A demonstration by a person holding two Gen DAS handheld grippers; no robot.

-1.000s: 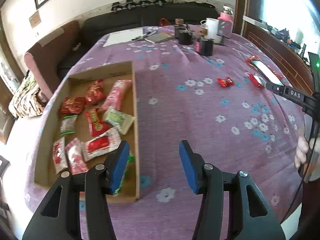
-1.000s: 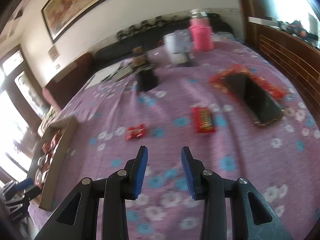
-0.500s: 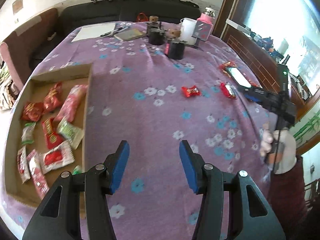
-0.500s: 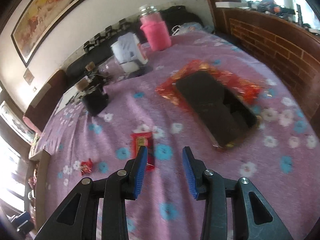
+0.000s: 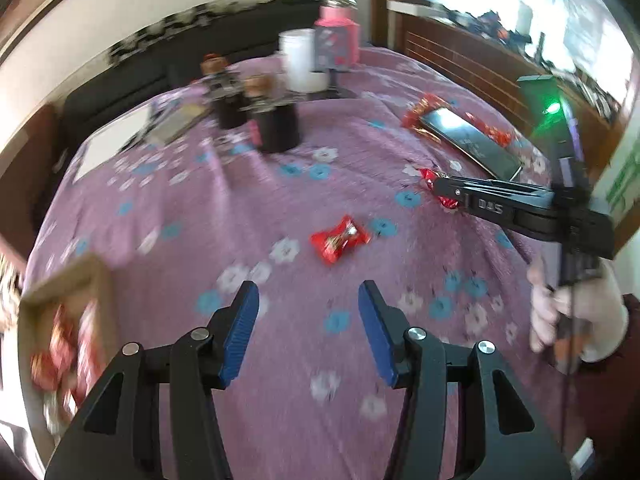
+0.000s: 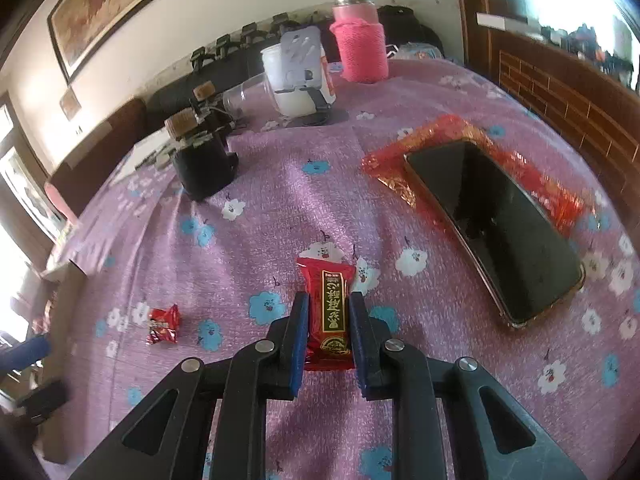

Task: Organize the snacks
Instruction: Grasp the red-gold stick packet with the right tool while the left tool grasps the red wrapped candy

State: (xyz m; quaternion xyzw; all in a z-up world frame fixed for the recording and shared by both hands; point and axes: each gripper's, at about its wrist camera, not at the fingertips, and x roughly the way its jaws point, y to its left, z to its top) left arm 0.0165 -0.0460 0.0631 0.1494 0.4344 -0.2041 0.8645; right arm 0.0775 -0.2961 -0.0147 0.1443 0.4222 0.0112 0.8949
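Purple tablecloth (blue-white flowers)

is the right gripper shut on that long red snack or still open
Shut on it: the right gripper has both blue fingers pressed against the long red snack.

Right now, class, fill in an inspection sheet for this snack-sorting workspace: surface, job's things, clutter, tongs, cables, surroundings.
Surface: purple flowered tablecloth, covering the table.
Job's things: long red snack bar between the right tongs; small red candy lying loose; cardboard tray holding snacks, blurred.
Clutter: phone lying on a red packet; pink bottle; white cup; black holder.
Tongs: left tongs open, empty; right shut on the bar.
Cables: nothing seen.
Surroundings: framed painting, dark sofa.
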